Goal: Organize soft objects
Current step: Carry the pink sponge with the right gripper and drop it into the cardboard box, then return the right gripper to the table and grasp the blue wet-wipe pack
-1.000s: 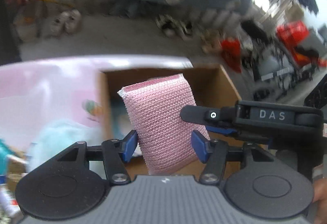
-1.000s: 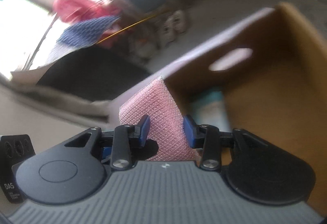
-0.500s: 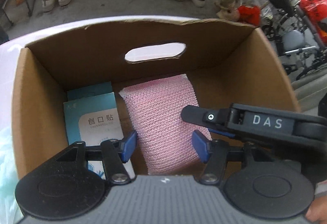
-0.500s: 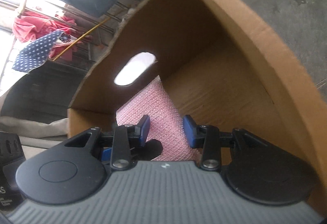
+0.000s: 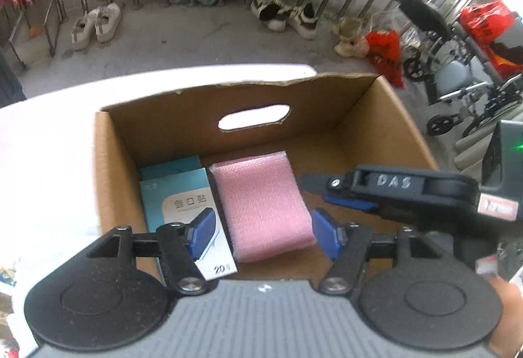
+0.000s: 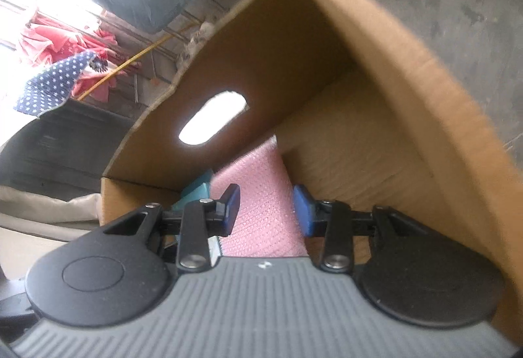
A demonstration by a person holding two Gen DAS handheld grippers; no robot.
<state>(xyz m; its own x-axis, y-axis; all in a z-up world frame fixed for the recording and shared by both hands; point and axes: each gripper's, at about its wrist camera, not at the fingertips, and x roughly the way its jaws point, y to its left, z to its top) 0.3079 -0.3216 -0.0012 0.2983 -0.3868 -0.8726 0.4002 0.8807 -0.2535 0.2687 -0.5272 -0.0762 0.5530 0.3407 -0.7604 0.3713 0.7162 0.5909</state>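
The pink mesh sponge [image 5: 261,211] lies on the floor of the cardboard box [image 5: 108,168], just beside a light blue carton [image 5: 183,204] at its 9 o'clock, likely packed flat side by side to save room. The left gripper [image 5: 261,237] has just been widening its jaws; they straddle the sponge, apparently clear of it. The right gripper [image 6: 266,211], entering from 3 o'clock, sits narrower around the sponge's end; whether its pads press, I cannot tell.

We see the pink mesh sponge [image 6: 261,214] between our right gripper [image 6: 266,206] pads. It lies inside the cardboard box [image 6: 408,90], a teal carton [image 6: 196,189] just left.
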